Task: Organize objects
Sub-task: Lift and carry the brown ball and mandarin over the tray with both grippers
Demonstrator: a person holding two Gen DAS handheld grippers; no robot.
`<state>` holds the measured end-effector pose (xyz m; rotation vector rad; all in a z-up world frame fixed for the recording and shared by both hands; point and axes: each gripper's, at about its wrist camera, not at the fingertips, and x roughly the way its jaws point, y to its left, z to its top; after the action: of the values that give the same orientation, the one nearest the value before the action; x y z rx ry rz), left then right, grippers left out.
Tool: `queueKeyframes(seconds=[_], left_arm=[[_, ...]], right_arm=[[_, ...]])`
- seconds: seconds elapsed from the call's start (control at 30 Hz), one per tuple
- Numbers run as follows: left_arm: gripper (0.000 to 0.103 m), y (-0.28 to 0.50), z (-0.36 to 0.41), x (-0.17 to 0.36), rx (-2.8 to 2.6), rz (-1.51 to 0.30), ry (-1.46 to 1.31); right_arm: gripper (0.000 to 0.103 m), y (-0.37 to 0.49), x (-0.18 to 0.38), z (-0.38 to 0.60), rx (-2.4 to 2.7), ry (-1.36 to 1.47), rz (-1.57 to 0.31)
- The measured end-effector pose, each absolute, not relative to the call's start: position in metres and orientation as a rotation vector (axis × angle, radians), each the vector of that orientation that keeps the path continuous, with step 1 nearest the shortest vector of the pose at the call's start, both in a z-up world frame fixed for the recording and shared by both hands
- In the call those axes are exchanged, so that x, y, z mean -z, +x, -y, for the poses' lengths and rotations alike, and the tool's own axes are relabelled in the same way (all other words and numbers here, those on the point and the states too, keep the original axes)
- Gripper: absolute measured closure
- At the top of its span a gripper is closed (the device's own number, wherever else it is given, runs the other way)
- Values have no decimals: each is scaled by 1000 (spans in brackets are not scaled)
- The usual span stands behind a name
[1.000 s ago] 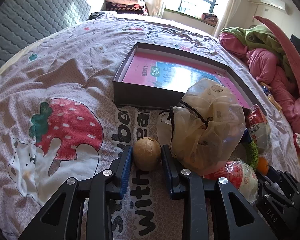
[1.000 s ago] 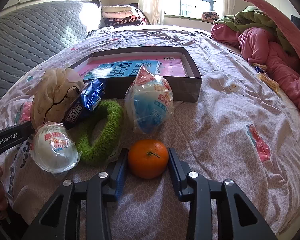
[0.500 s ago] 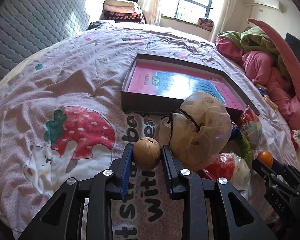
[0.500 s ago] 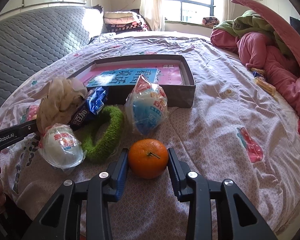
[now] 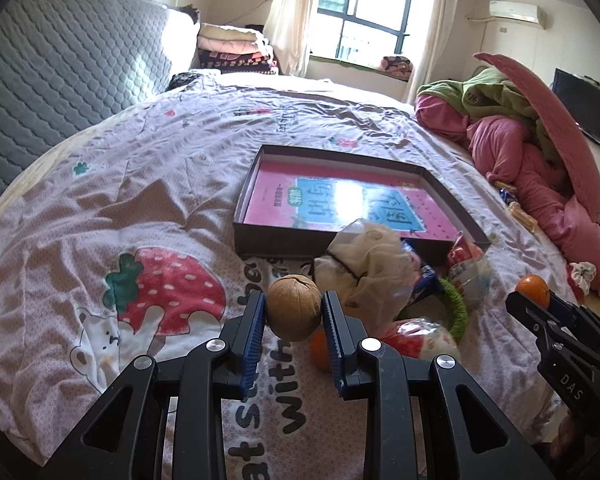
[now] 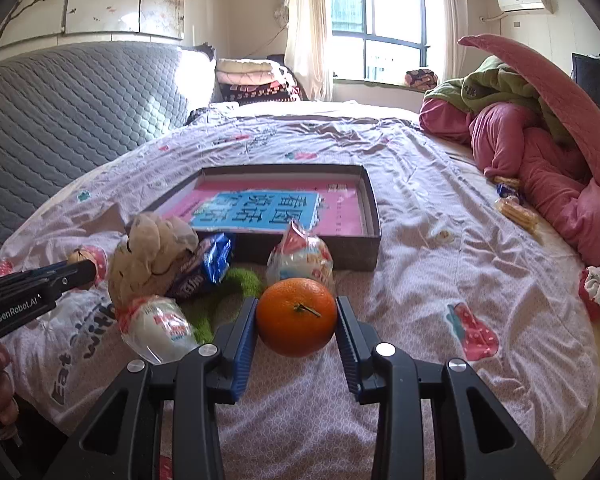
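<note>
My left gripper [image 5: 294, 305] is shut on a brown walnut [image 5: 294, 309] and holds it above the bedsheet. An orange [image 6: 296, 316] hangs clear of the bed, with my right gripper [image 6: 296, 309] shut on it. Beyond both stands a shallow dark box [image 5: 276, 240] with a pink and blue book lying in it. The right wrist view shows this box [image 6: 356, 254] straight ahead. Another orange [image 5: 319, 350] lies on the sheet under the left fingers.
Between grippers and box lie a beige mesh pouch [image 5: 368, 268], a blue snack packet [image 6: 216, 258], a green ring [image 5: 456, 312] and two wrapped buns [image 6: 156, 328] [image 6: 300, 256]. Pink and green bedding [image 5: 540, 160] is piled at the right. A scrunchie [image 6: 598, 284] lies near the bed's right edge.
Both grippers have risen from the bed, each with its item still gripped. The box and the pile now sit lower and farther off in both views.
</note>
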<state>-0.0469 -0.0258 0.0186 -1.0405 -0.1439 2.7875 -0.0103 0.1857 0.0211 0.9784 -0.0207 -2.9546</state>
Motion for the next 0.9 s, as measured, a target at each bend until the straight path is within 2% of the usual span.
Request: queueKeyframes(seconds=[0.63, 0.9], left_arm=[[74, -76, 6, -42, -2784, 164, -982], [74, -99, -3, -36, -2786, 156, -1020]], right_arm=[[65, -28, -51, -182, 2981, 867, -4], [65, -43, -53, -184, 2962, 880, 11]])
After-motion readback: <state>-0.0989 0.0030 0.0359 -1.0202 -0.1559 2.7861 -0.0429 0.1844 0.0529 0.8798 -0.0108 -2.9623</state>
